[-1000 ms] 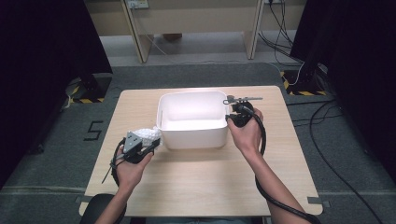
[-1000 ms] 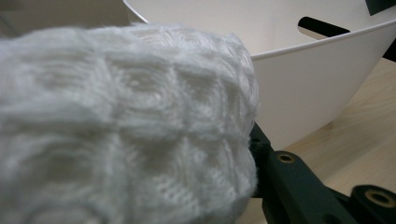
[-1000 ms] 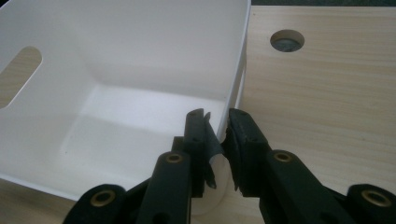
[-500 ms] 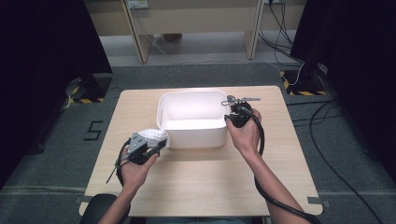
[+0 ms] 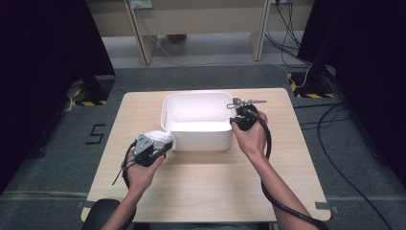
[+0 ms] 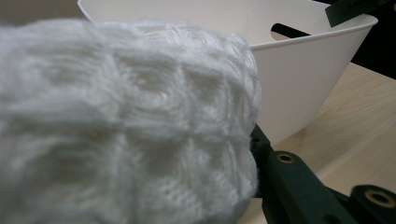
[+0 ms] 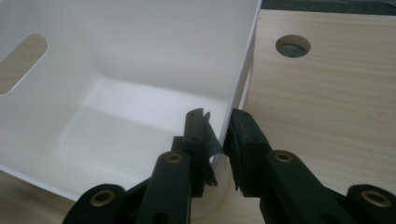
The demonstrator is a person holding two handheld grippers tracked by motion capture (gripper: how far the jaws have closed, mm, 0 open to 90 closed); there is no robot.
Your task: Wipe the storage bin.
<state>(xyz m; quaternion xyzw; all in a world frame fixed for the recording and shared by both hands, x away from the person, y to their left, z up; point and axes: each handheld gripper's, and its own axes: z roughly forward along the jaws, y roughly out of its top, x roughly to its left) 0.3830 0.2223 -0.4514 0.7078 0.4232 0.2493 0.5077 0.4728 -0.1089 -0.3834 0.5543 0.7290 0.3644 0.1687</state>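
Note:
A white plastic bin stands in the middle of the wooden table. My left gripper hovers just off the bin's near left corner, shut on a bundle of white knitted cloth. In the left gripper view the cloth covers the left side, one black finger shows beside it, and the bin's wall rises behind. My right gripper clamps the bin's right wall near its rim. In the right gripper view its jaws straddle that wall, one inside the bin, one outside.
A round hole sits in the tabletop just right of the bin. The bin's walls have slot handles. Cables lie on the grey floor to the right, and dark curtains stand on both sides of the table.
My left gripper with the cloth has shifted slightly right, closer to the bin's corner. The right gripper has stayed on the bin's wall.

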